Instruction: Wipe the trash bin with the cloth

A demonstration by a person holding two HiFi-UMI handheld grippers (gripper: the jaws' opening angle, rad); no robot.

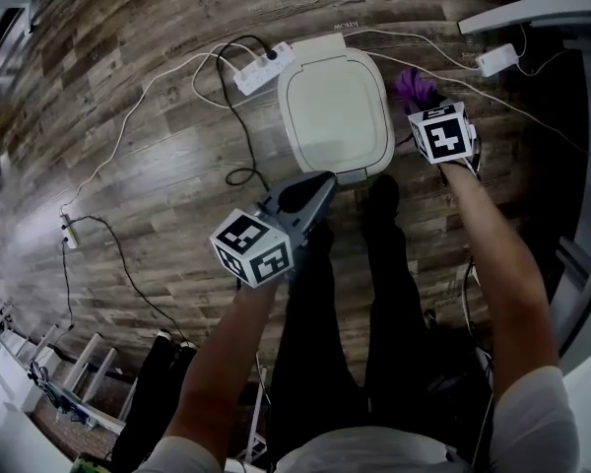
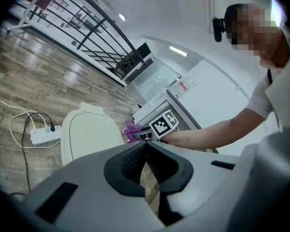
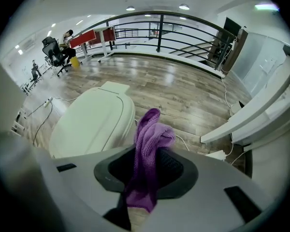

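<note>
Right gripper [image 3: 147,170] pinches the purple cloth [image 3: 151,132], with a tuft standing above the jaws. Left gripper [image 2: 144,151] has its jaws pressed together with nothing between them. Trash bin [image 3: 94,124], lid closed, stands on the wood floor [image 3: 183,88] just beyond both. In the head view, the marker cube [image 1: 441,133] hides the right jaws.

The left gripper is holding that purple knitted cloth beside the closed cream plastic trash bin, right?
No: the right gripper holds the purple knitted cloth beside the closed cream plastic trash bin, as the right gripper view shows; the left gripper is shut on nothing.
</note>
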